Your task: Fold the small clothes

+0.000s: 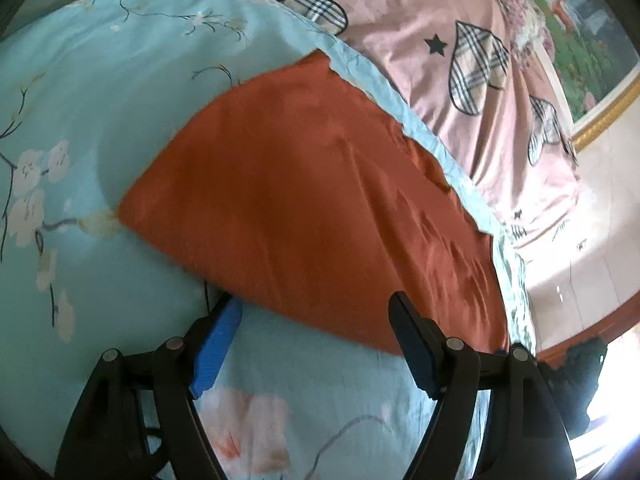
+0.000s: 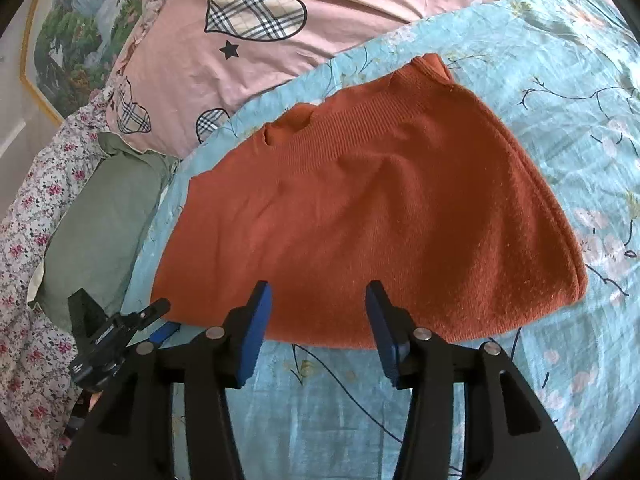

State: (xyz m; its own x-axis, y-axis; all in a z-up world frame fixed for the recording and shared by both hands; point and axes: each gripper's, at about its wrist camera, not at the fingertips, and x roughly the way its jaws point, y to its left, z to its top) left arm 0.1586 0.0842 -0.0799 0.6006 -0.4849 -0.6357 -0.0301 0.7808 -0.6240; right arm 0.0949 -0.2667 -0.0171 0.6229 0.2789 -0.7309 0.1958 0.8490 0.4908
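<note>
A rust-orange knitted garment [image 1: 312, 208] lies folded flat on a light-blue floral sheet [image 1: 80, 128]. In the right wrist view the garment [image 2: 380, 216] shows a ribbed band and a rounded folded edge at the right. My left gripper [image 1: 316, 312] is open, its blue-padded fingers at the garment's near edge, holding nothing. My right gripper [image 2: 318, 300] is open and empty, its fingertips over the garment's near hem. The left gripper [image 2: 160, 320] also shows low at the left in the right wrist view, by the garment's left corner.
A pink quilt with plaid hearts [image 2: 248, 20] lies beyond the blue sheet [image 2: 560, 120]. A green pillow [image 2: 104, 216] and a floral sheet [image 2: 28, 240] lie at the left. A framed picture [image 1: 580, 40] hangs on the wall. The bed's edge [image 1: 580, 340] drops at the right.
</note>
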